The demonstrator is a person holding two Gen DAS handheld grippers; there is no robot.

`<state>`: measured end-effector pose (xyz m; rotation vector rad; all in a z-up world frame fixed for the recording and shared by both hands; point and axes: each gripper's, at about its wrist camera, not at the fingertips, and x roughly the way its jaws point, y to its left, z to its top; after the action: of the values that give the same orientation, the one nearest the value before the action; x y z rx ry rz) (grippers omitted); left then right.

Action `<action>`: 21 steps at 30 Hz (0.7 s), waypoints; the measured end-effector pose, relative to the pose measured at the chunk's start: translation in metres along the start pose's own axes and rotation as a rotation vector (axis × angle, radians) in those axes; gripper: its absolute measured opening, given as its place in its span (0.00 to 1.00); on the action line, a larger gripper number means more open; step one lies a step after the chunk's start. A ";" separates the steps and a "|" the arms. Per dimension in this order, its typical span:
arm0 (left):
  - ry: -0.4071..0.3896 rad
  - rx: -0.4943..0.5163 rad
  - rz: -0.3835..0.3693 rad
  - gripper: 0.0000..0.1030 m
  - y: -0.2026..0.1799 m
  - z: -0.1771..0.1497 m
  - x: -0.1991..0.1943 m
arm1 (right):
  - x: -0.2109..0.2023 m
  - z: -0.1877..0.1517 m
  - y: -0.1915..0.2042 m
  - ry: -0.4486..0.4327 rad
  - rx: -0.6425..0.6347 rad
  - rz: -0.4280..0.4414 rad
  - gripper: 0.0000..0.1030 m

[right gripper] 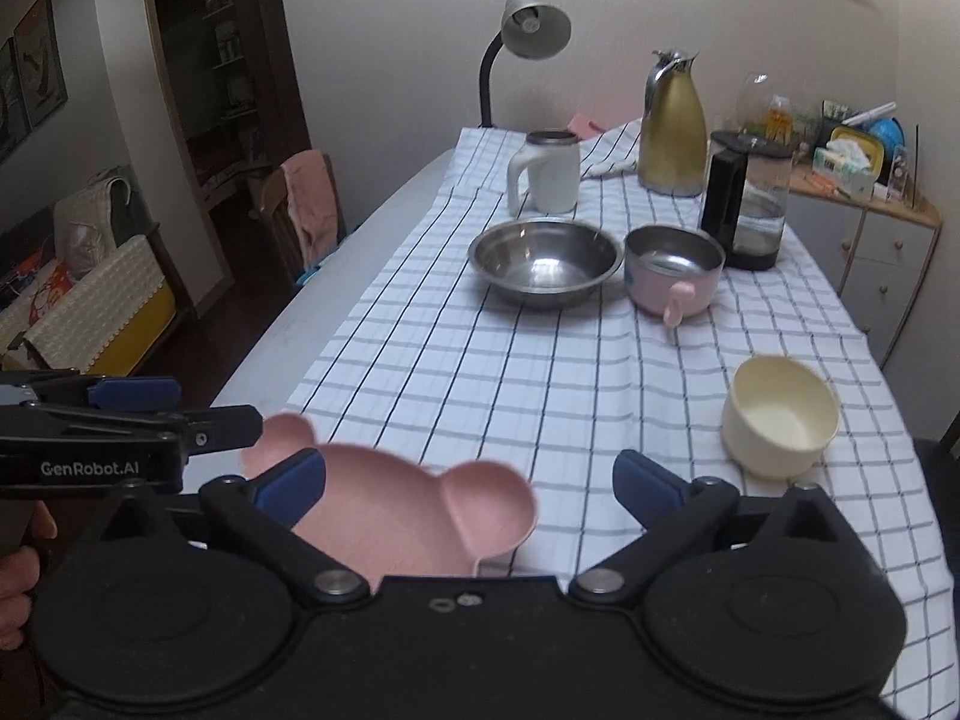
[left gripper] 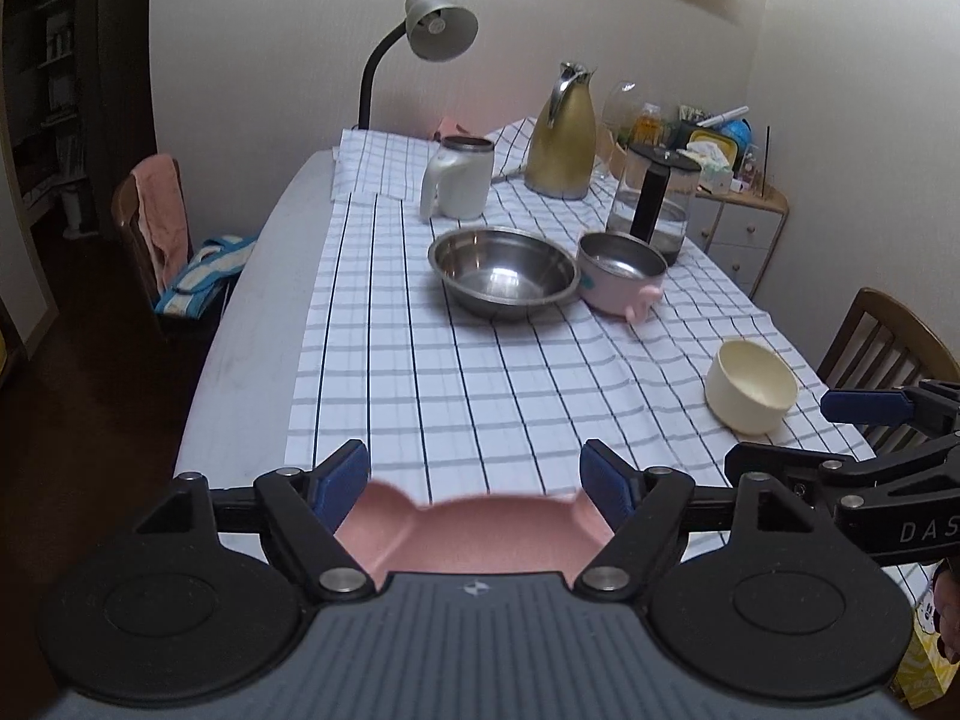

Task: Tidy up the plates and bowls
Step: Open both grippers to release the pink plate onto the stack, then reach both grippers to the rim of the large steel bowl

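Note:
A pink bear-shaped plate (left gripper: 474, 531) lies flat on the checked cloth at the near end of the table, also in the right wrist view (right gripper: 408, 504). My left gripper (left gripper: 474, 474) hangs just above it, open, its blue pads clear of the plate's ears. My right gripper (right gripper: 468, 474) is open wide beside it, nothing gripped. Each gripper shows in the other's view: right gripper (left gripper: 780, 432), left gripper (right gripper: 219, 405). Farther up stand a steel bowl (left gripper: 504, 270) and a pink steel-lined bowl (left gripper: 621, 276), side by side. A cream bowl (right gripper: 780, 414) sits alone at right.
A white jug (left gripper: 459, 177), a gold thermos (left gripper: 561, 132), a glass kettle (left gripper: 651, 198) and a desk lamp (left gripper: 441, 24) crowd the far end. Chairs stand at left (left gripper: 156, 222) and right (left gripper: 888, 342). The cloth leaves the table's left strip (left gripper: 252, 324) bare.

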<state>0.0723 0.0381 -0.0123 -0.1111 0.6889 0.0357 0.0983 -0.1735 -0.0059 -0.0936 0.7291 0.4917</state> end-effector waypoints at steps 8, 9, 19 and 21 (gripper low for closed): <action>-0.030 0.026 0.074 0.75 -0.014 0.053 0.048 | 0.029 0.043 -0.034 -0.019 0.022 -0.060 1.00; -0.026 0.028 0.084 0.75 -0.015 0.059 0.057 | 0.034 0.048 -0.037 -0.017 0.021 -0.070 1.00; 0.010 0.020 0.178 0.75 -0.020 0.110 0.147 | 0.104 0.092 -0.070 -0.001 0.014 -0.115 1.00; 0.016 0.018 0.198 0.75 -0.021 0.118 0.165 | 0.119 0.098 -0.075 -0.001 0.020 -0.124 1.00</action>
<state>0.2755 0.0305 -0.0250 -0.0256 0.7147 0.2188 0.2690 -0.1683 -0.0174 -0.1193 0.7220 0.3666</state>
